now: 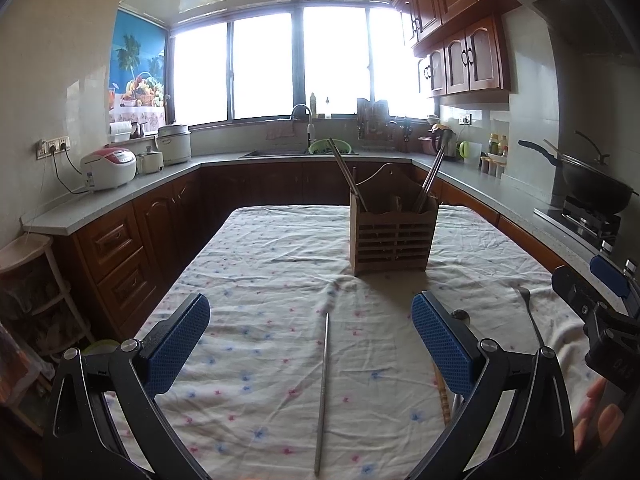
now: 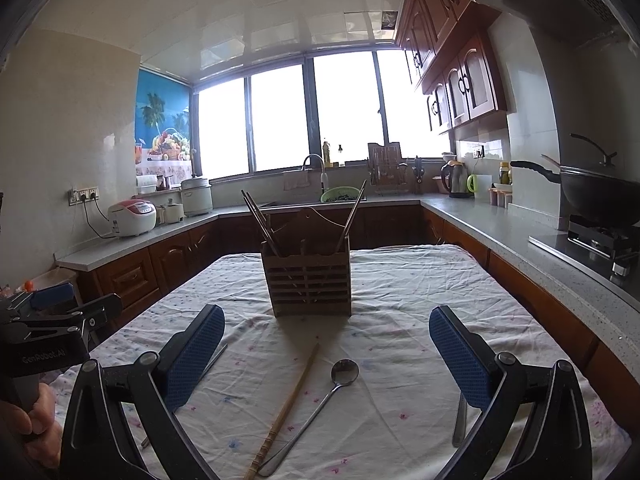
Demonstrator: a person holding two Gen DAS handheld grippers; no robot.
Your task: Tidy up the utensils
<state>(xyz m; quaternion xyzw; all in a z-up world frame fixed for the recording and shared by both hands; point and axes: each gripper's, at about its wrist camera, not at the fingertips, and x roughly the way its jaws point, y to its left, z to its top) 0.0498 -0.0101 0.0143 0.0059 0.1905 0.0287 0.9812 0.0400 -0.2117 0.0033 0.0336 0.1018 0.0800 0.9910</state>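
Both your grippers hang over the cloth-covered table (image 2: 420,280) with nothing in them. The left gripper (image 1: 310,344) has its fingers spread wide, and a metal chopstick (image 1: 323,396) lies on the cloth right between them. The right gripper (image 2: 326,354) is just as wide apart, framing a wooden chopstick (image 2: 288,404) and a metal spoon (image 2: 320,400) that lie side by side, nearly touching near their handle ends. A fork (image 1: 530,316) rests off by your right finger. The wooden utensil holder (image 2: 310,280) stands upright past them all, already carrying chopsticks at 2 corners.

Here's the risk as I judge it: that spoon and wooden chopstick sit so close that closing on 1 may drag or trap the other. The thin metal chopstick lies flat on wrinkled cloth, so your pads may pinch fabric or let it roll away. And a bump against the holder could tip it.
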